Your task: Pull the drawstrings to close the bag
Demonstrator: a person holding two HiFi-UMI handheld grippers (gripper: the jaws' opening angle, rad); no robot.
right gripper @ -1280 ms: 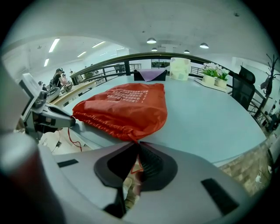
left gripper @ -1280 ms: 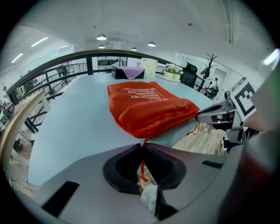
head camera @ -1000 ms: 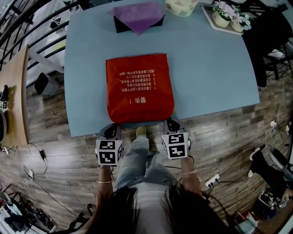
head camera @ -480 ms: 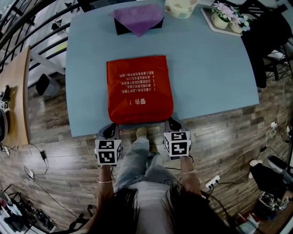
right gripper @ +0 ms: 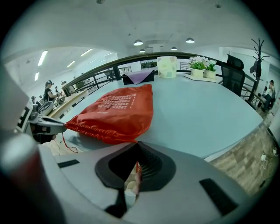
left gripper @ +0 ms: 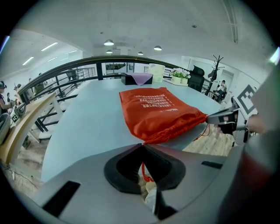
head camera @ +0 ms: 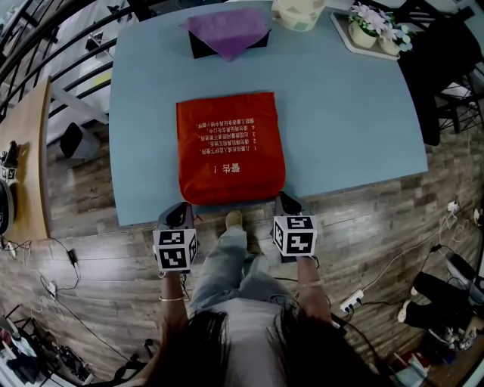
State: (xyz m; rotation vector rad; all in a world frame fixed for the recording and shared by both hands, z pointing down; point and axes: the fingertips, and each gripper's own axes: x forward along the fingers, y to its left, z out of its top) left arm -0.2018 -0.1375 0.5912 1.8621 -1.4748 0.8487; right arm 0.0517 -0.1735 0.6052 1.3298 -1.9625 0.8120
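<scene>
- Left tongs (head camera: 184,210) and right tongs (head camera: 283,201) each pinch a red drawstring (left gripper: 142,169) at the near corners of the bag (head camera: 229,147).
- Both have edged outward since a second ago; the mouth looks gathered, nearly closed.

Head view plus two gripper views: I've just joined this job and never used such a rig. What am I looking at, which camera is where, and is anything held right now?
There is no robot arm here. A person at the blue table holds a pair of tongs in each hand. The head view looks steeply down from the person's head: the left tongs show at its left, the right tongs at its right. Each gripper view comes from a camera riding on one pair of tongs and looks along its jaws.

On the table lies a red drawstring bag, its gathered mouth at the near edge. Farther back are a purple cloth on a black box, a pale container and a tray of potted flowers.

Both tongs are shut, each pinching a red drawstring at one corner of the bag's mouth.
</scene>
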